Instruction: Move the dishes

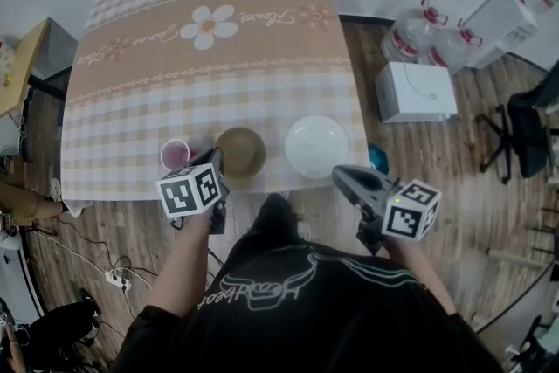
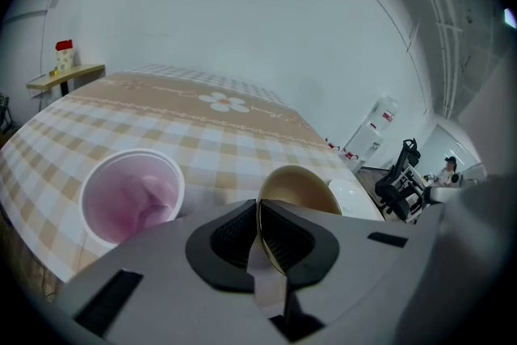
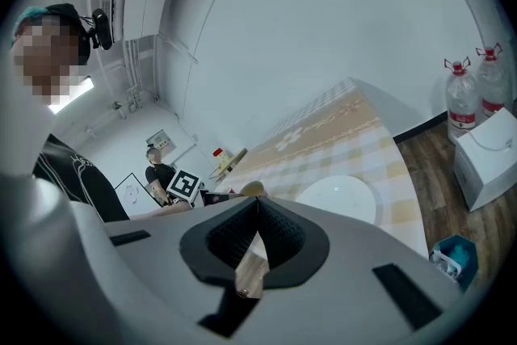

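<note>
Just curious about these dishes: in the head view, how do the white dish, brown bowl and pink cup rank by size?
1. white dish
2. brown bowl, somewhat smaller
3. pink cup, smallest
They sit in a row along the near edge of the table, so nearness hardly skews this.

**Left gripper** (image 2: 258, 210): jaws closed on the thin rim of the bowl (image 2: 300, 188). It is angled downward, with its marker cube on top.

**Left forearm** (image 1: 182, 262): bare, stretched forward, directly behind its gripper.

**Right gripper** (image 3: 257, 204): jaws closed pad to pad, with nothing between them. It tilts slightly down and is held well to the right of the left gripper, apart from it.

**Right forearm** (image 1: 424, 279): drawn in close behind its gripper.
</note>
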Demonstrator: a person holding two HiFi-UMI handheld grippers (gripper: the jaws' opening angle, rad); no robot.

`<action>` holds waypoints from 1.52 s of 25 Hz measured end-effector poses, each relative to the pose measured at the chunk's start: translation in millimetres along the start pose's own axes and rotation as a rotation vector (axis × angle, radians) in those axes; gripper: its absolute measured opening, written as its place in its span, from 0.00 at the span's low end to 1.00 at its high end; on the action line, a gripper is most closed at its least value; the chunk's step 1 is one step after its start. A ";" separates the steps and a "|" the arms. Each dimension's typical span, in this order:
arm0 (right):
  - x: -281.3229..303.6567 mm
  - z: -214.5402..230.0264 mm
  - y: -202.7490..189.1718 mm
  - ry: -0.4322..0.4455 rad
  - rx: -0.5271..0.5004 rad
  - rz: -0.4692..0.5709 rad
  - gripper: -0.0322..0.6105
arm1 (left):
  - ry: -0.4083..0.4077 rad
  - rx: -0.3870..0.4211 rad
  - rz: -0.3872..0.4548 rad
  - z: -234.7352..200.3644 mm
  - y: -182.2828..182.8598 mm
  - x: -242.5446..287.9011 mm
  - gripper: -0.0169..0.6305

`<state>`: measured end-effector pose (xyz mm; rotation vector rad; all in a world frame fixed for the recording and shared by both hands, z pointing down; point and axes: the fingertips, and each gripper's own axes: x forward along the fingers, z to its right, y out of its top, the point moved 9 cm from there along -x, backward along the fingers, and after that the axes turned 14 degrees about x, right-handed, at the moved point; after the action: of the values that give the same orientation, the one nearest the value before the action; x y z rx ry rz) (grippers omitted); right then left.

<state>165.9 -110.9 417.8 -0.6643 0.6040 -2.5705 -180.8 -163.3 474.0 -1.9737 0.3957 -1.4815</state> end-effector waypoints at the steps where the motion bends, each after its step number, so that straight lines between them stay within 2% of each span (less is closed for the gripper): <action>1: 0.6 0.0 0.2 0.000 0.000 -0.001 0.07 | -0.005 -0.001 -0.002 0.5 0.3 1.3 0.05; 7: 0.9 4.5 -2.2 0.002 0.006 -0.004 0.07 | 0.010 -0.015 -0.017 -1.3 -4.1 5.8 0.05; 11: -2.9 3.8 -3.7 0.006 0.003 -0.002 0.07 | -0.008 -0.025 -0.005 1.0 -5.6 6.9 0.07; 18: -24.3 5.2 -8.6 -0.005 0.001 0.021 0.07 | -0.016 -0.033 0.033 10.2 -10.7 1.5 0.36; 23: -40.0 0.1 -12.9 0.003 -0.022 0.033 0.07 | 0.030 -0.058 0.112 17.3 -17.1 -18.4 0.40; 26: -51.8 -4.1 -17.5 0.011 -0.044 0.036 0.07 | 0.025 -0.070 0.168 25.6 -25.0 -37.5 0.40; 30: -63.1 -13.3 -18.6 0.036 -0.073 0.035 0.07 | -0.044 -0.066 0.240 39.3 -34.7 -69.4 0.40; 35: -54.9 -41.9 -11.4 0.100 -0.149 0.018 0.07 | -0.198 0.050 0.362 76.2 -30.8 -115.8 0.39; 36: -52.4 -50.7 -12.8 0.118 -0.167 0.009 0.07 | -0.240 0.075 0.392 85.7 -27.5 -123.9 0.37; 38: -49.7 -68.7 -17.1 0.155 -0.211 -0.014 0.07 | -0.316 0.124 0.456 105.6 -20.0 -140.2 0.27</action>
<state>164.4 -51.9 354.4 -0.5393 0.9348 -2.6106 -129.6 -34.7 364.2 -1.8237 0.5544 -0.8738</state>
